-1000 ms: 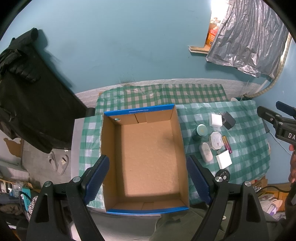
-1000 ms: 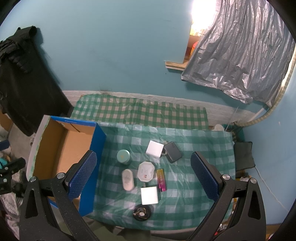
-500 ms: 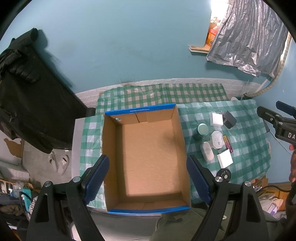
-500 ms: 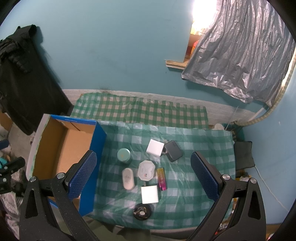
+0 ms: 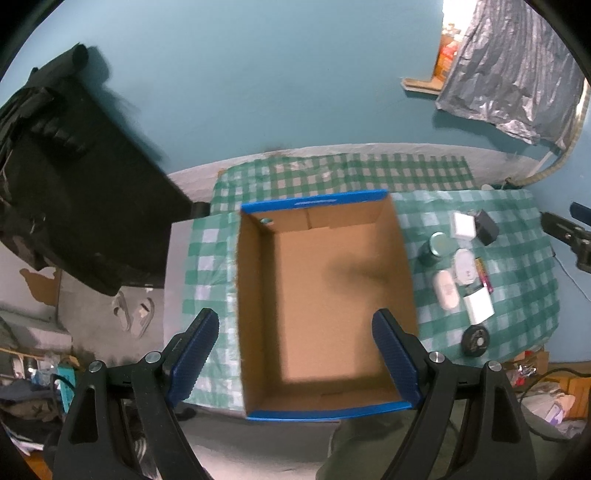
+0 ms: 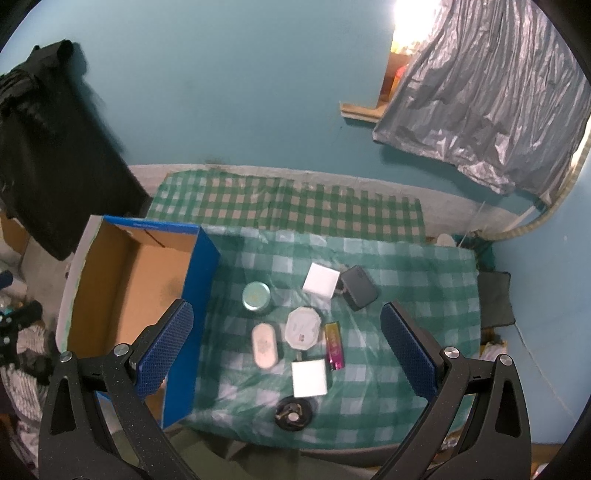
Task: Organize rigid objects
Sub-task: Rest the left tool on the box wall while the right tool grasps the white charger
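Two hand-held grippers hover with jaws spread wide and empty: the left gripper (image 5: pixel 295 354) above an open cardboard box (image 5: pixel 321 384), the right gripper (image 6: pixel 284 347) over small items, including a round tin (image 6: pixel 256 296), clustered on the checked tablecloth (image 6: pixel 406 280) beside it.

A table (image 6: pixel 424 280) under a green checked cloth (image 6: pixel 406 332) carries an open cardboard box (image 6: pixel 125 280) beside a cluster of small containers (image 6: pixel 303 325).

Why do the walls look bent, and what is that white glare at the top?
Both views use a fisheye lens, so straight edges curve and corners go black. Right wrist view: a bright light blows out white beside the silver sheet. Left wrist view: the cardboard box looks slightly blurred.
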`<state>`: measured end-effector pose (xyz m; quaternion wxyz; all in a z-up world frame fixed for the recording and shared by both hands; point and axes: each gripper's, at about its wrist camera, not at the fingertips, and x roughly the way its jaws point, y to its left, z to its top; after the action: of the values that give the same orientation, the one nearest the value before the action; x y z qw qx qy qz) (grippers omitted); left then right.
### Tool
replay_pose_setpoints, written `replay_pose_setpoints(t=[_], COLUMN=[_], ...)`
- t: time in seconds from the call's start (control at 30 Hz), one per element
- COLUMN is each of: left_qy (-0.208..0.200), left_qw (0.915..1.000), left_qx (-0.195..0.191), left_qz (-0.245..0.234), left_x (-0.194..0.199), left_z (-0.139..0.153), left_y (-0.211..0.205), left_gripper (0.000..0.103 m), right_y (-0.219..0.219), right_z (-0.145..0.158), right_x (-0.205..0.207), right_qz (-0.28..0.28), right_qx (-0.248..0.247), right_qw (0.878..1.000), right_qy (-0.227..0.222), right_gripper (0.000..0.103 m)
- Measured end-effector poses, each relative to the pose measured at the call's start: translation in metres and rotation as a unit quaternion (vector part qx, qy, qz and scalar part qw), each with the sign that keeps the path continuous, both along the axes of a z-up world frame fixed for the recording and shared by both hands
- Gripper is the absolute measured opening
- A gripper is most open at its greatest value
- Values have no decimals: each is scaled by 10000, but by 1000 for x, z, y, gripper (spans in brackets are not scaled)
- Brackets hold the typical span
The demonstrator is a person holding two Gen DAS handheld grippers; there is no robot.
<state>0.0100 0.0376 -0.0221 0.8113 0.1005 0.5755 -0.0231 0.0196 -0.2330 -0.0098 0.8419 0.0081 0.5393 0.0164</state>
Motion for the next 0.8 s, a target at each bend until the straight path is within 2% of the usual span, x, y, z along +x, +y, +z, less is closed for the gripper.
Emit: replay_pose_setpoints(t=[0.33,0.57,0.8], left_qy=[382,814,1180], left_qw=[9990,9959,9913], left_qx=[7,-42,-138], left_qz=[226,399,567], left_x=[3,4,2], left_z=[-27,-60,-90], left_y=[41,73,97], left_gripper=[86,86,86], right_y=[-9,-18,-27], right_z=[-29,-61,-109], right_x=[5,3,-1], right_qz=[62,-65,-123], right_qx=[-63,55,560], right_qw=[9988,9959,9893], right_qy=[491,905,1344], right_gripper=[101,101,101])
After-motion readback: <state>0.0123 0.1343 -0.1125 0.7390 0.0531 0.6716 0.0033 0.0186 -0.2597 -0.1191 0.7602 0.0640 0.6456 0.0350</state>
